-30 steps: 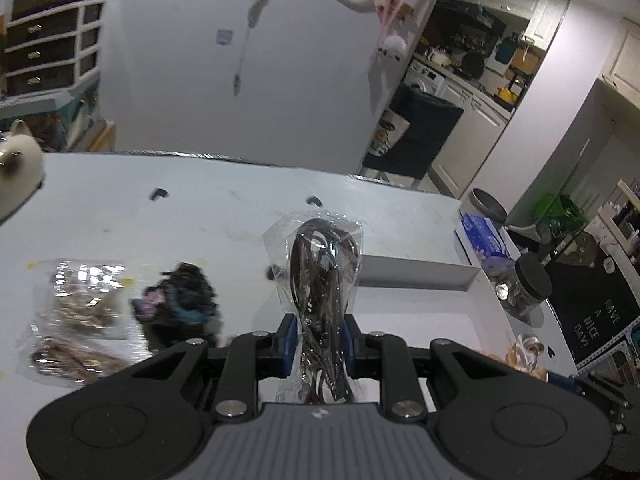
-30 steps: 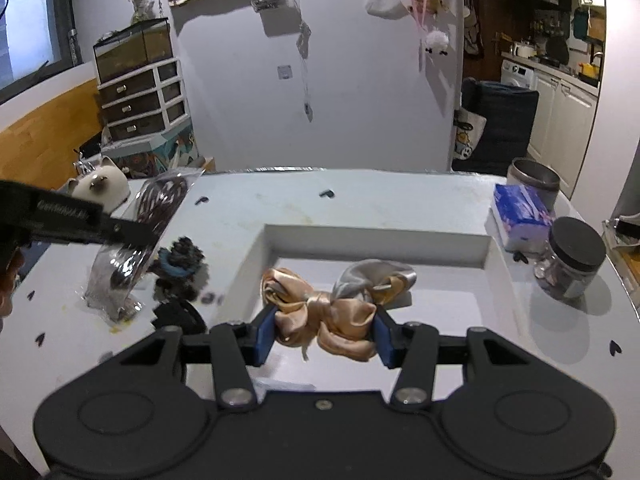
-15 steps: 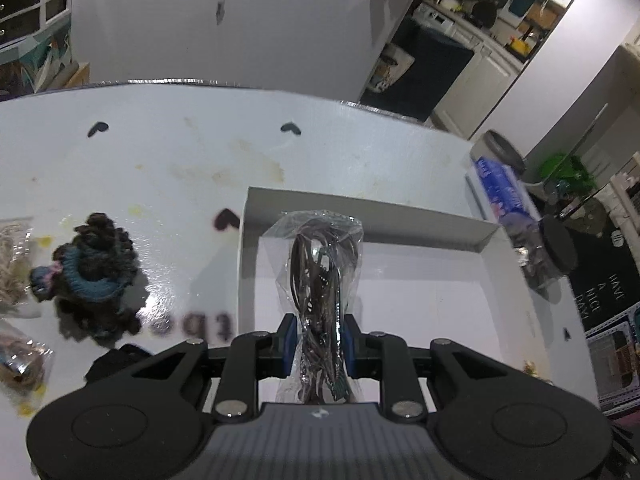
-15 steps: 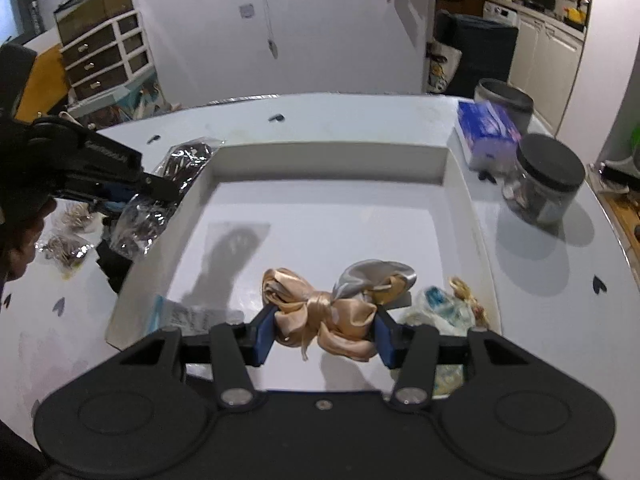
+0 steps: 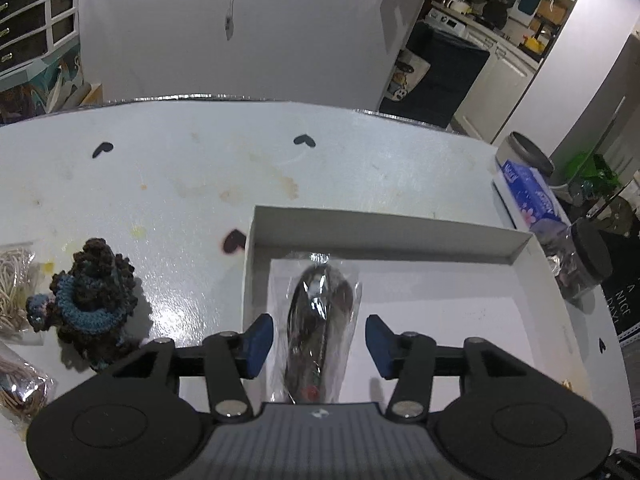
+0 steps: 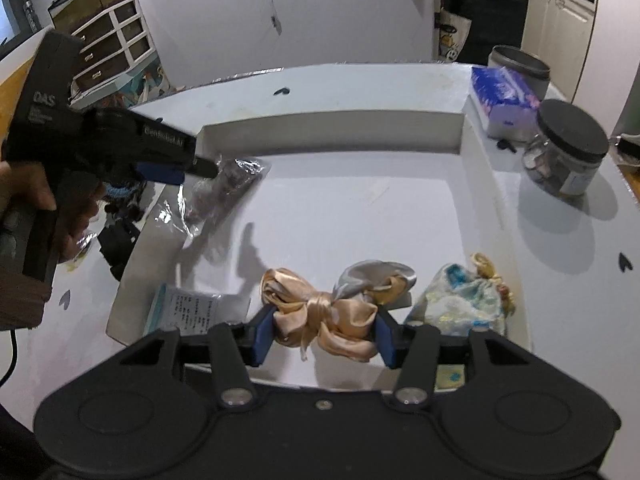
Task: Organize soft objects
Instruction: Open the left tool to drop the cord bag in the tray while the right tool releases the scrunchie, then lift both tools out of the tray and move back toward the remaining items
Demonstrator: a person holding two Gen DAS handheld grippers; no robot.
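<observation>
Two grippers are working over the shallow white cardboard tray [image 6: 460, 132]: the right gripper [image 6: 324, 330] is easing its blue pads apart around the peach and grey satin bow [image 6: 332, 304] at the tray's near edge, the pads still touching it. Beside the bow, a pale floral fabric pouch [image 6: 460, 300] is lying to the right. Farther left, the left gripper [image 5: 318, 344] is spreading its jaws, clear of the clear plastic bag of dark hair ties [image 5: 318, 320] lying by the tray's left wall.
</observation>
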